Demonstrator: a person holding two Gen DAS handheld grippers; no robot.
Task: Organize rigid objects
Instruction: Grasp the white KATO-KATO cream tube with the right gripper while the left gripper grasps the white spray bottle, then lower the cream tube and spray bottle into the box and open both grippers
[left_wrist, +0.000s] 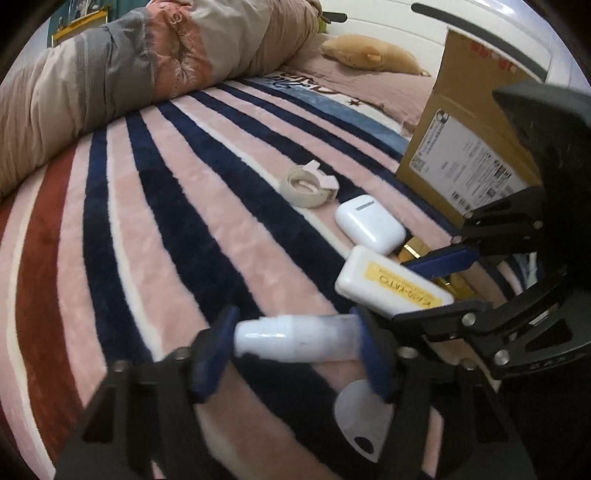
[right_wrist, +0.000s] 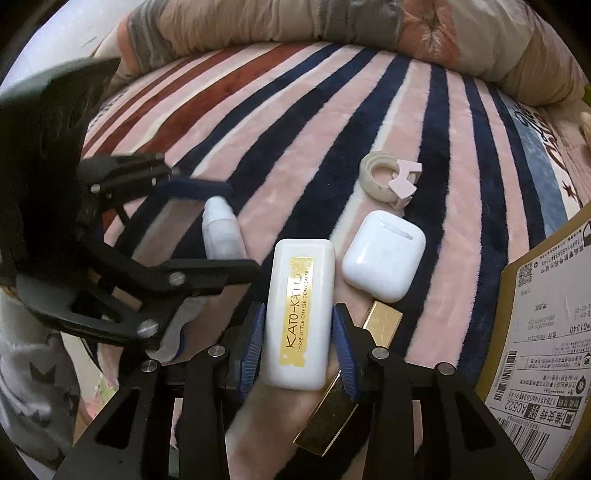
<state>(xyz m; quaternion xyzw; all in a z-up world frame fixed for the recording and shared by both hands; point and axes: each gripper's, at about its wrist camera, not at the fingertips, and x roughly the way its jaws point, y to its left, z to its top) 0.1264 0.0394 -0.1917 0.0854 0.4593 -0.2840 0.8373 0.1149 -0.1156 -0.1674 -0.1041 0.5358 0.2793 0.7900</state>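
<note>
Nearest: right gripper (right_wrist: 299, 343) clenched on the long sides of the white concealer case (right_wrist: 299, 295), near the labelled wall of the cardboard box (right_wrist: 535, 332). Probably light, stiff and glossy, so likely to slip; better gripped mid-length across the narrow width, as now. Shut, contents unseen.

Under that case, closer to the box, a gold bar-shaped pack (right_wrist: 347, 384) lying flat on the striped blanket (right_wrist: 332, 129). Hard-edged, possibly denser; best taken across its narrow faces.

Farther from the box than the case, left gripper (left_wrist: 293, 341) grasping the small white bottle (left_wrist: 288, 338) end to end, one pad on the cap, the other on the base. Seemingly light, thin plastic with a round body that could roll or pop out of an endwise hold; gentle pressure advised. Capped; fill level impossible to tell.

Below the bottle in the left wrist view, a flat white piece with a dark hole (left_wrist: 362, 417), unidentifiable.

Beyond the case, still near the box, a white earbud case (right_wrist: 384, 258), lid closed, smooth and rounded; safest held across its flat faces.

Farther out, a little away from the box corner, a tape roll with a pink cutter (right_wrist: 388, 181): stiff ring, easy to pinch through the rim.

Of the box itself, only the outer wall and raised flap visible; interior hidden, so nothing to report inside.
</note>
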